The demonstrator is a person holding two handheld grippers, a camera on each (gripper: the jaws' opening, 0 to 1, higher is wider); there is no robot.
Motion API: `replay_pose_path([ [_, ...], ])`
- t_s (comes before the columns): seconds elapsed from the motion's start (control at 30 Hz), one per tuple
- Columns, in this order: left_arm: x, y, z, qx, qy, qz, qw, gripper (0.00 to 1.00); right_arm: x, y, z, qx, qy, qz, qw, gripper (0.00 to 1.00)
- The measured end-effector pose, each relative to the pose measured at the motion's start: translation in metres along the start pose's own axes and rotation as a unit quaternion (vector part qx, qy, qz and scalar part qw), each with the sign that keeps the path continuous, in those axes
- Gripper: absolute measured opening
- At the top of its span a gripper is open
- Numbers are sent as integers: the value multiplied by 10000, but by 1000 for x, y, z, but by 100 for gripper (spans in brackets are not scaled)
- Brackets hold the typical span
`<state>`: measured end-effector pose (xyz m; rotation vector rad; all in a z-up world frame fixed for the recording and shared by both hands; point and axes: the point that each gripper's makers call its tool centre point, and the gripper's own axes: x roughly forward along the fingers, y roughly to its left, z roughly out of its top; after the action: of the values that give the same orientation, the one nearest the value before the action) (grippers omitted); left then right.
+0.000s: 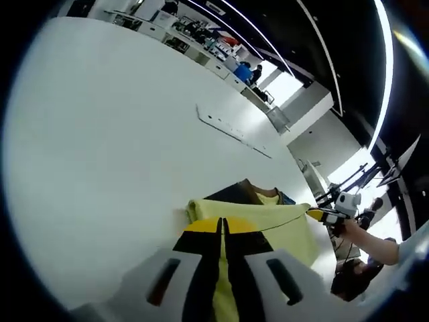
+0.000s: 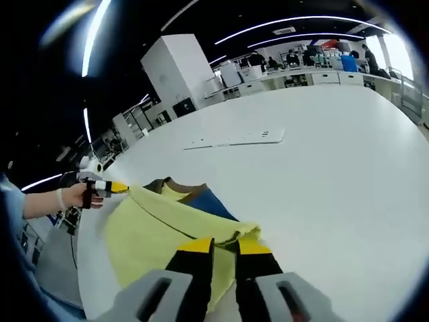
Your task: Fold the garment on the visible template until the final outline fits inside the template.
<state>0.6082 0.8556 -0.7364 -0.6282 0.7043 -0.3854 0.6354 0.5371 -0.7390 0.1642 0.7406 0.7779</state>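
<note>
A yellow garment [image 1: 278,225] with a dark blue and brown collar part [image 1: 244,193] is lifted off the white table [image 1: 114,147]. My left gripper [image 1: 222,225] is shut on its near edge. The right gripper [image 1: 322,215] comes in from the right, pinching the far corner, with a hand behind it. In the right gripper view the same yellow garment [image 2: 157,231] hangs stretched between both tools. My right gripper [image 2: 226,245] is shut on a bunched corner, and the left gripper [image 2: 110,187] holds the opposite corner at left. The blue part [image 2: 208,201] lies underneath.
A long flat white strip [image 1: 231,127] with small holes lies on the table beyond the garment, also seen as a white strip [image 2: 234,139] in the right gripper view. Desks and people [image 2: 335,60] stand far behind. The table edge [image 2: 84,268] runs near the person's sleeve.
</note>
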Motion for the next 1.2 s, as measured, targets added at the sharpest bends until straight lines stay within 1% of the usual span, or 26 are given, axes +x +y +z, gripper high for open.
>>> replay_pose_path([
  [0.1, 2, 2, 5, -57, -28, -9, 10000, 0, 5, -2, 7, -19, -32, -23, 10000, 8],
  [0.17, -1, 3, 13, -77, -199, 19, 9998, 0, 7, -4, 12, -29, -62, -39, 10000, 7],
  [0.23, -4, 5, 16, -147, -244, 54, 9996, 0, 10, -5, 16, -8, -86, -27, 10000, 7],
  [0.3, -7, 9, 14, -173, -199, 109, 9996, 0, 12, -6, 17, -14, -73, -31, 10000, 6],
  [0.4, -12, 19, 5, -145, -38, 291, 9995, 1, 15, -10, 16, 15, -45, -53, 10000, 6],
  [0.43, -14, 19, 2, -155, 23, 271, 9995, 0, 16, -11, 15, 28, -47, -62, 10000, 6],
  [0.5, -15, 15, -8, -382, 221, 164, 9989, 1, 17, -10, 15, 71, -50, -50, 9999, 6],
  [0.57, -13, 13, -11, -403, 263, 107, 9988, 6, 17, -10, 14, 72, -42, -52, 10000, 6],
  [0.6, -12, 13, -13, -443, 293, 111, 9985, 12, 17, -9, 13, 73, -42, -43, 10000, 6],
  [0.63, -10, 13, -16, -458, 358, 151, 9982, 14, 17, -8, 13, 86, -39, -34, 9999, 5],
  [0.67, -9, 12, -17, -417, 379, 130, 9983, 13, 18, -8, 12, 91, -34, -28, 9999, 5],
  [0.73, -6, 12, -18, -424, 413, 132, 9982, 4, 18, -7, 12, 101, -35, -19, 9999, 5],
  [0.77, -6, 10, -16, -518, 368, 100, 9979, 0, 19, -6, 12, 108, -29, -14, 9999, 5],
  [0.8, -4, 8, -14, -687, 302, 74, 9972, 0, 19, -6, 12, 95, -30, -15, 9999, 5],
  [0.9, -1, -4, -7, -940, 164, -168, 9953, 0, 19, -6, 12, 75, -33, -1, 10000, 5],
  [0.97, 2, -13, 1, -1113, 19, -425, 9929, 0, 18, -7, 12, 84, -42, -11, 10000, 5],
  [1.03, 6, -9, 8, -1271, -143, -310, 9913, 0, 18, -9, 12, 101, -55, -24, 9999, 5],
  [1.07, 7, -9, 13, -1335, -297, -300, 9902, 0, 18, -10, 12, 116, -57, -30, 9999, 5],
  [1.1, 9, -9, 17, -1436, -393, -294, 9884, 0, 18, -10, 12, 121, -61, -36, 9999, 5],
  [1.13, 10, -4, 20, -1645, -481, -212, 9850, 0, 17, -11, 12, 122, -67, -44, 9999, 5],
  [1.2, 13, 3, 24, -1812, -590, -121, 9816, 0, 17, -14, 13, 145, -79, -92, 9998, 5],
])
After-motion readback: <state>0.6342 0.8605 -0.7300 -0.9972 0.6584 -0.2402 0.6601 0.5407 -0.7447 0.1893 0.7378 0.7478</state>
